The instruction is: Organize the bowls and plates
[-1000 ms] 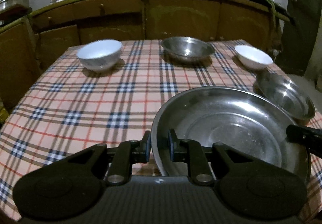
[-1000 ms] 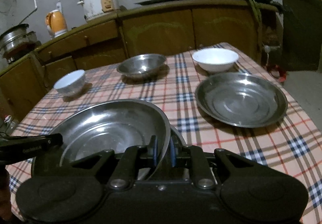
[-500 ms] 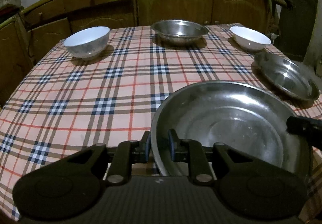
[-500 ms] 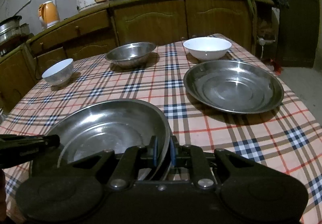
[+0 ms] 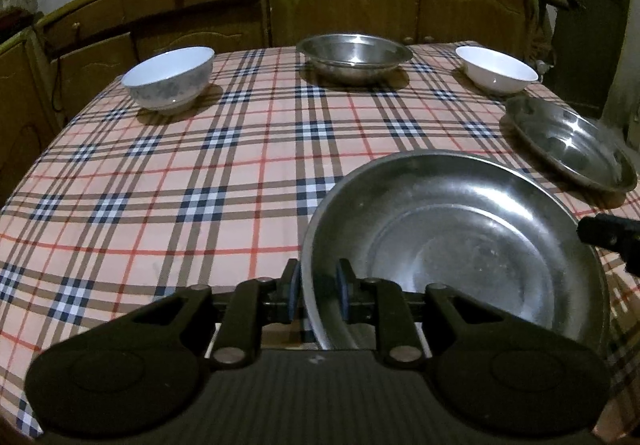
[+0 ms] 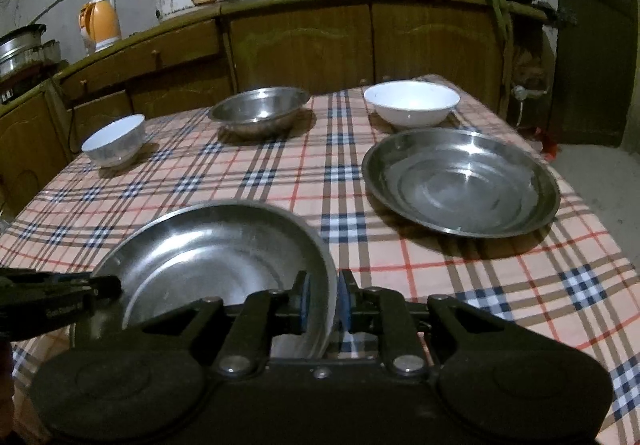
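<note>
Left gripper [image 5: 317, 295] pinches left rim of large steel plate [image 5: 460, 245]; right gripper [image 6: 325, 297] pinches its right rim. Since a second ago, plate carried forward over near table edge, toward second steel plate [image 6: 460, 181] by right edge. Stacking there looks next. Bowls along far edge untouched.

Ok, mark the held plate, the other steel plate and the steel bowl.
held plate [image 5: 472, 245]: left wrist view, inner floor.
other steel plate [image 6: 460, 181]: right wrist view, inner floor.
steel bowl [image 6: 260, 111]: right wrist view, inside wall.
</note>
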{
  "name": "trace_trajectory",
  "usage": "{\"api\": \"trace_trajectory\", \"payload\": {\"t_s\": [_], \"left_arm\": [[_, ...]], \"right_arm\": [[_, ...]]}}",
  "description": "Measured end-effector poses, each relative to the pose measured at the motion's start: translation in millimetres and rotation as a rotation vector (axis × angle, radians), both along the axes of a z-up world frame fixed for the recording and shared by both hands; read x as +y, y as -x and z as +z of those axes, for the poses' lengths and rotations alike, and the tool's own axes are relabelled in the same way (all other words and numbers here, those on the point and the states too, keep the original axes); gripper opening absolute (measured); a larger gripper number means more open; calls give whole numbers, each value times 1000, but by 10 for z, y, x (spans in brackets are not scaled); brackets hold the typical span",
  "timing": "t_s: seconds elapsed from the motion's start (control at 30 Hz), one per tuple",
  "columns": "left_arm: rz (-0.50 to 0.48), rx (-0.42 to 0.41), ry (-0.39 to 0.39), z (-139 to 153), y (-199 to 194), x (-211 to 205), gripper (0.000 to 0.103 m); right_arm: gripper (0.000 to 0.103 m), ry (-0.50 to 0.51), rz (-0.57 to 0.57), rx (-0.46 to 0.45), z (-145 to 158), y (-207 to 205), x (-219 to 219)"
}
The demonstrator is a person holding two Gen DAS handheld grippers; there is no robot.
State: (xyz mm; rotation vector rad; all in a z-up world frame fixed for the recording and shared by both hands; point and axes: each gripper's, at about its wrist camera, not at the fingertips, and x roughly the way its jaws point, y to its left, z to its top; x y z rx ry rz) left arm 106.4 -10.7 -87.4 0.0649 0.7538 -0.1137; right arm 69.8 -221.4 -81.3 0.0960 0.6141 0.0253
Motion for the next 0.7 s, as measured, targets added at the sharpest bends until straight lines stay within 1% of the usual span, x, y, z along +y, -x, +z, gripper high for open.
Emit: {"api": "trace_trajectory", "payload": {"t_s": [0.2, 0.23, 0.33, 0.37, 0.4, 0.47, 0.57, 0.7], "left_arm": [[20, -4, 22, 30, 2, 71, 23], [26, -8, 24, 47, 5, 85, 24], [43, -21, 33, 116, 4, 127, 37], [48, -27, 40, 144, 5, 138, 45], [52, -33, 49, 174, 7, 145, 49], [49, -44, 60, 233, 8, 137, 52], [35, -55, 74, 320, -3, 86, 62], [3, -70, 90, 436, -61, -58, 65]], "right_arm": [[21, -9, -14, -5, 20, -2, -48], [22, -13, -18, -9, 29, 1, -63], [27, -22, -34, -25, 71, 16, -115], [28, -23, -40, -32, 90, 18, -139], [29, -25, -49, -40, 113, 20, -171], [34, -32, -66, -51, 150, 20, -239], [36, -37, -90, -67, 209, 11, -351], [37, -46, -138, -87, 282, -9, -567]]}}
